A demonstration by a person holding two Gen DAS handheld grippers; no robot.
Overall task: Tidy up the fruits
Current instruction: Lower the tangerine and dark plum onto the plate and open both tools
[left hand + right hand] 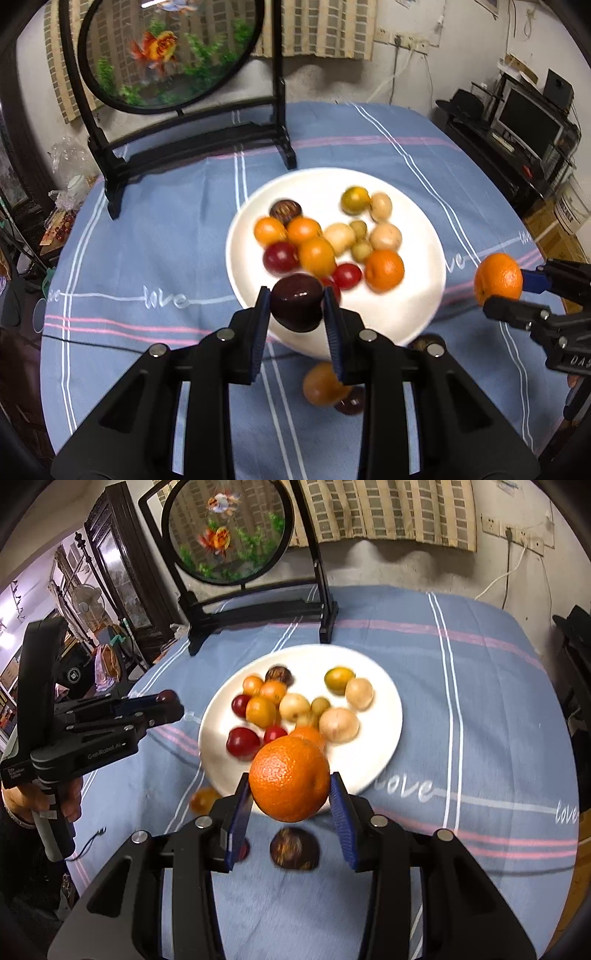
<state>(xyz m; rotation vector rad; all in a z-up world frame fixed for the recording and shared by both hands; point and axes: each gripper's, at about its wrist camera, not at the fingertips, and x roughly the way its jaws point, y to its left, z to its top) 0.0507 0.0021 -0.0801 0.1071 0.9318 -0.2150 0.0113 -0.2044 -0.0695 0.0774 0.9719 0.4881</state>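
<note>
- A glossy, dark maroon round plum (297, 306) is clamped between the blue pads of the left hand-held gripper (295, 308), held above the near rim of the round white plate (406, 317).
- A dimpled, bright orange mandarin (290, 779) is grasped by the right hand-held gripper (291, 794), also over the near rim.
- Small orange, red, pale yellow and green fruits are piled on the plate.
- A brown fruit (294, 848) is seen on the blue striped tablecloth (480, 709) covering the table.

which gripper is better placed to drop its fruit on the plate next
Left, probably. The left gripper holds its dark plum over the near rim of the white plate, while the right gripper holds its orange off to the side, over the cloth.
</note>
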